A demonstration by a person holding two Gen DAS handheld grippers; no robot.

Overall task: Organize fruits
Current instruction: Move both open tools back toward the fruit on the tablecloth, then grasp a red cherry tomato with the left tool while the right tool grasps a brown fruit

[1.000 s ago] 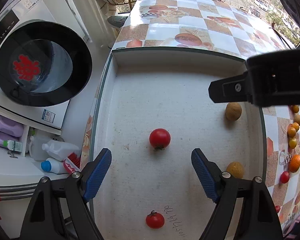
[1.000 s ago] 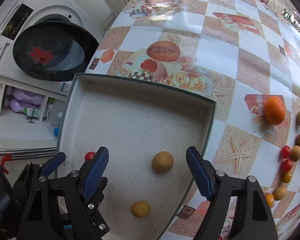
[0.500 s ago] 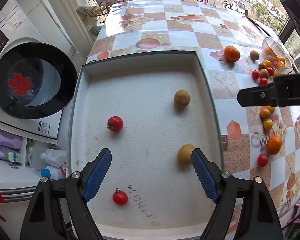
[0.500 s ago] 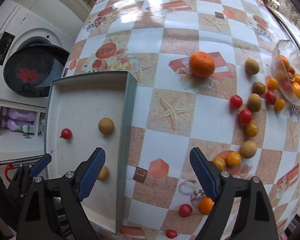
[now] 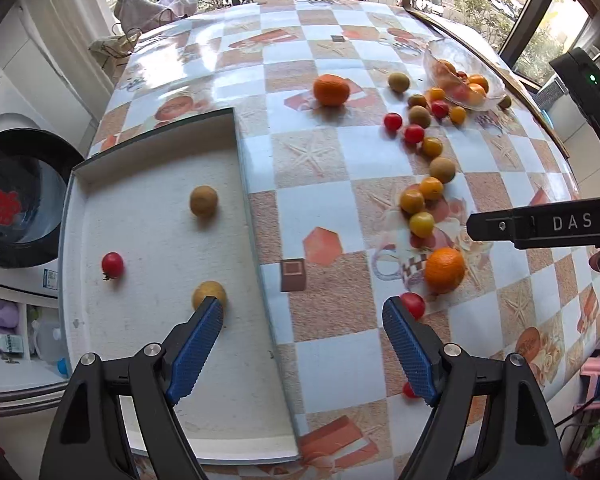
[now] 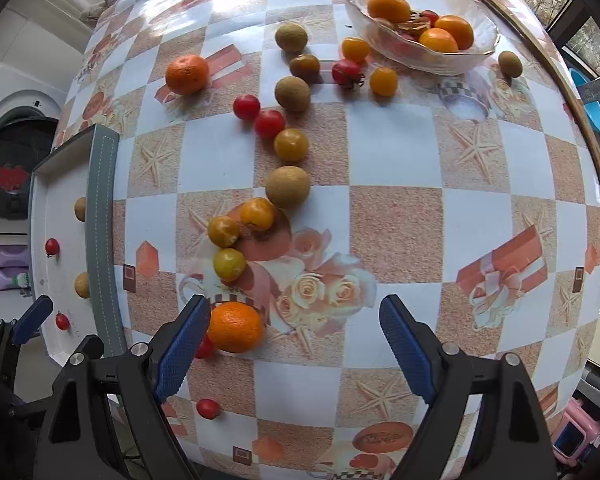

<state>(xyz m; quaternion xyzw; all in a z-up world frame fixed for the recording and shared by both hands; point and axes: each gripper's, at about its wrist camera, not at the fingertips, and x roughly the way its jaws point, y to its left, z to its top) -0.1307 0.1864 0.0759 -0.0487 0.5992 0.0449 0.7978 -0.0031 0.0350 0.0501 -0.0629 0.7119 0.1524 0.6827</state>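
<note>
A white tray [image 5: 148, 168] with grey walls lies at the table's left and holds two brown round fruits [image 5: 203, 200] and a red cherry tomato [image 5: 112, 265]. My left gripper [image 5: 300, 344] is open and empty, straddling the tray's right wall. My right gripper [image 6: 294, 350] is open and empty above the table, its left finger beside an orange [image 6: 235, 327]. Several oranges, cherry tomatoes and brown fruits [image 6: 288, 186] lie loose on the table. A glass bowl [image 6: 420, 20] at the back right holds oranges.
The table has a checkered tablecloth [image 6: 396, 232]. A washing machine [image 5: 16, 196] with a dark door and detergent bottles [image 5: 0, 320] stand off the table's left edge. A wooden strip [image 6: 560, 80] runs along the far right edge by the window.
Both grippers have swung to the right, from over the tray toward the loose fruit on the tablecloth. Both stay open and empty.
</note>
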